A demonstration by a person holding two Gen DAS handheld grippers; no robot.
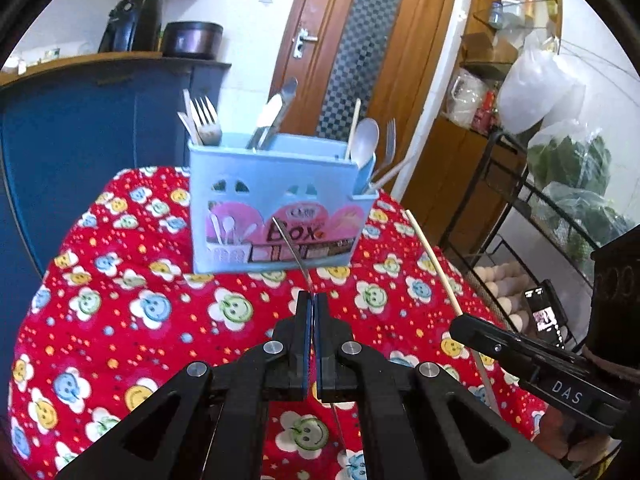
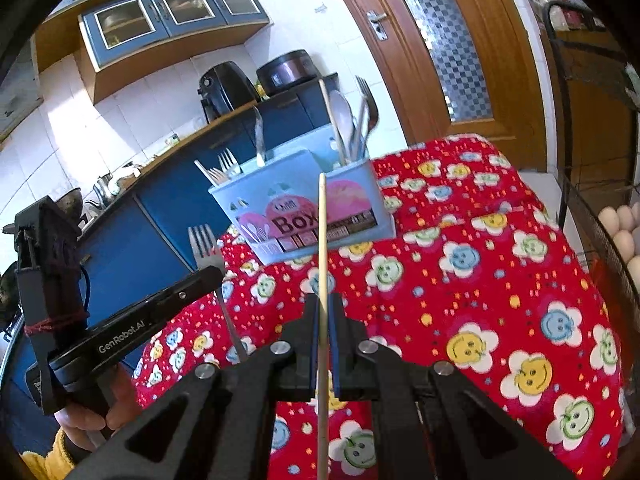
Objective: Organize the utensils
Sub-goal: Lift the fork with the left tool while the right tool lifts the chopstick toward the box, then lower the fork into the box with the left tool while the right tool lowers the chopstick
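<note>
A light-blue utensil box (image 1: pixel 276 208) (image 2: pixel 304 208) stands at the far side of the table. It holds forks, knives, a spoon and a chopstick in its compartments. My left gripper (image 1: pixel 312 300) (image 2: pixel 216 272) is shut on a metal fork (image 1: pixel 292 248) (image 2: pixel 208 244). The fork is held above the cloth, tines up and toward the box, and shows edge-on in the left wrist view. My right gripper (image 2: pixel 323 304) (image 1: pixel 456 324) is shut on a wooden chopstick (image 2: pixel 322 240) (image 1: pixel 432 260) that points at the box's right end. The two grippers hover side by side in front of the box.
The table wears a red cloth with smiley flowers (image 1: pixel 120 300) (image 2: pixel 500 280). Blue cabinets (image 1: pixel 80 140) stand left of it, and a wooden door (image 1: pixel 360 40) is behind. A black wire rack with eggs (image 1: pixel 504 288) (image 2: pixel 624 232) is at the right, with a phone (image 1: pixel 544 312) close by.
</note>
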